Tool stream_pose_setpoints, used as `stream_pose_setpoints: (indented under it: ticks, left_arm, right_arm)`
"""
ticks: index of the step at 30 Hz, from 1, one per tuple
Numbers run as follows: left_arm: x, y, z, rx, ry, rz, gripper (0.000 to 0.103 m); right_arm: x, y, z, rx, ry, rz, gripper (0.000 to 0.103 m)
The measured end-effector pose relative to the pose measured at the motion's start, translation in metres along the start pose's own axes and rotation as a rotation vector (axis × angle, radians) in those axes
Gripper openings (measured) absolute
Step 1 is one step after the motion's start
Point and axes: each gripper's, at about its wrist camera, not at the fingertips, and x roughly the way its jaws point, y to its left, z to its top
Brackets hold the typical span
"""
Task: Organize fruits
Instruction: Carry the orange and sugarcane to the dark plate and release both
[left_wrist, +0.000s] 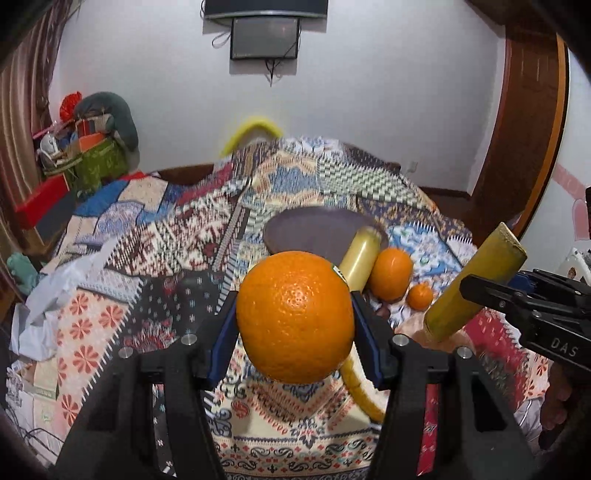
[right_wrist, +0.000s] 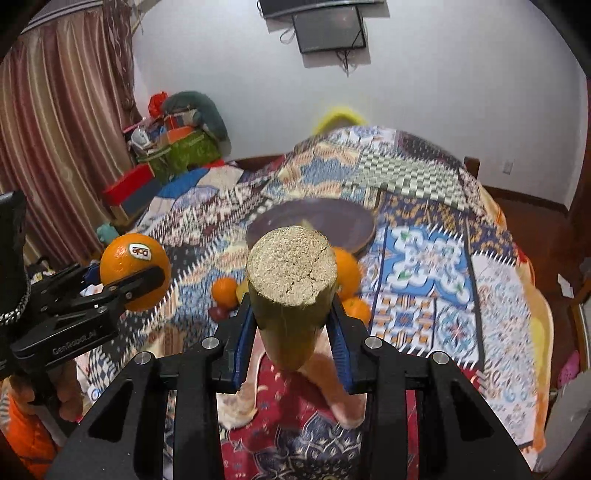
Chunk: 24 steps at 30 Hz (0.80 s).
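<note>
My left gripper (left_wrist: 295, 314) is shut on a large orange (left_wrist: 294, 316) with a Dole sticker, held above the quilt; it also shows in the right wrist view (right_wrist: 135, 275). My right gripper (right_wrist: 293, 317) is shut on a yellow-green sugarcane piece (right_wrist: 291, 288), cut end facing the camera; it also shows in the left wrist view (left_wrist: 474, 286). A dark round plate (left_wrist: 317, 230) (right_wrist: 314, 221) lies empty on the bed ahead. Near its front edge lie another sugarcane piece (left_wrist: 360, 260), a medium orange (left_wrist: 391, 273) and a small orange (left_wrist: 420, 296).
A patchwork quilt (right_wrist: 424, 240) covers the bed. In the right wrist view more oranges (right_wrist: 223, 291) and a small dark red fruit (right_wrist: 218, 313) lie before the plate. Bags and boxes (left_wrist: 85, 155) pile at the far left. A curtain (right_wrist: 55, 129) hangs left.
</note>
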Motion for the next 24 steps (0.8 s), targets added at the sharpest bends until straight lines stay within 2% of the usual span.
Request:
stream_pose_setpoints:
  ticks: [4, 15, 24]
  left_arm:
    - [-0.006, -0.006, 0.014, 0.008, -0.046, 0.002, 0.057]
    - [0.001, -0.009, 0.046, -0.004, -0.104, -0.005, 0.057]
    - [0.031, -0.006, 0.067, -0.016, -0.111, 0.000, 0.057]
  right_arm:
    - [-0.006, -0.003, 0.013, -0.005, -0.045, -0.012, 0.034]
    - [-0.014, -0.016, 0.042, -0.009, -0.145, -0.031, 0.034]
    - [0.005, -0.029, 0.060, -0.013, -0.159, -0.061, 0.034]
